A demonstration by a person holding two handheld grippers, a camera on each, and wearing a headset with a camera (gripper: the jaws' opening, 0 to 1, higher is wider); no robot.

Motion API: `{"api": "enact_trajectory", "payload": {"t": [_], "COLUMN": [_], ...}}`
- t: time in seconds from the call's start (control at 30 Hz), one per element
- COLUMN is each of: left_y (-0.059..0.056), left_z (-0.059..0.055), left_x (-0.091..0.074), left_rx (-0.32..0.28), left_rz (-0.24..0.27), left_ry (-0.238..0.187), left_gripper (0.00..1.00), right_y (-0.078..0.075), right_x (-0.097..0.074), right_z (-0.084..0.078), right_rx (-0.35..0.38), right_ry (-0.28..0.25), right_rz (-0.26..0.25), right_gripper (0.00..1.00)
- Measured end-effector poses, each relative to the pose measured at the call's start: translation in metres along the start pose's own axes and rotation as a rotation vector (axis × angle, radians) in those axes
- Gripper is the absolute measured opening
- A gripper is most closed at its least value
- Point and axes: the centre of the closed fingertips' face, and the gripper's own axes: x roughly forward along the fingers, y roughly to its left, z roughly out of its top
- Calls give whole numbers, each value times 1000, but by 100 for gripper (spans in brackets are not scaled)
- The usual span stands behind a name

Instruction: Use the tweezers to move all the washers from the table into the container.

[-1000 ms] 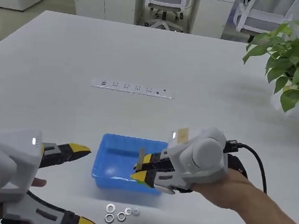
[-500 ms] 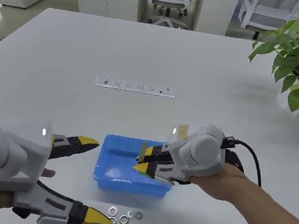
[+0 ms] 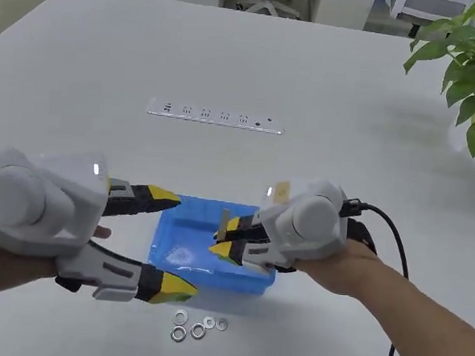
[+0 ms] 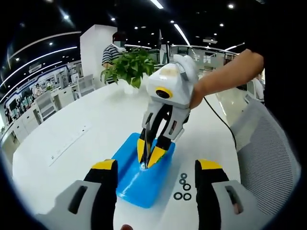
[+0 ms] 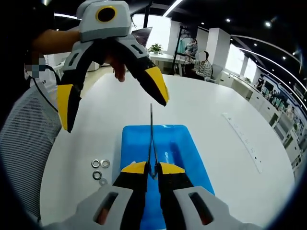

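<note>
The right gripper [image 5: 152, 168] has its two jaws shut tight on the tweezers [image 5: 151, 139]. The tweezers are long and thin. They stick straight out from the jaws, and their far end is over the blue container [image 3: 223, 278]. I cannot tell if anything is held at their far end, as it is too thin to see.

The washers [image 3: 198, 329] are not in the container. They lie in a little bunch on the white table [image 3: 346, 112], just beside the long wall of the container, on the side closest to the person. In the right gripper view they are down and to the left of the tweezers, so the tweezers point past them and not at them.

The left gripper [image 3: 169, 240] has its jaws wide apart and holds nothing. Its lower jaw is near the washers, nearer than the tweezers are, but it has no tool.

I think the right gripper has to do the next move. It needs to swing the tweezers off the container, toward the person, and tip them down at the bunch of washers
</note>
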Motion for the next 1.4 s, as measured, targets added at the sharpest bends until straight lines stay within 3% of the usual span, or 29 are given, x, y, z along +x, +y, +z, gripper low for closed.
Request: {"api": "enact_trajectory", "payload": {"t": [0.17, 0.63, 1.03, 1.4], "left_y": [7, 25, 23, 23], "left_z": [0, 3, 3, 4], "left_x": [6, 24, 38, 43], "left_rx": [13, 57, 83, 108], "left_rz": [-6, -8, -69, -93], "left_ry": [-5, 0, 12, -1], "left_gripper": [63, 31, 12, 8], "right_y": [-2, -1, 0, -2], "right_x": [5, 20, 26, 26], "right_z": [-4, -12, -15, -15], "right_rx": [5, 1, -1, -4], "right_ry": [2, 19, 21, 9], "right_rz": [5, 44, 74, 79], "right_gripper": [10, 10, 10, 11]}}
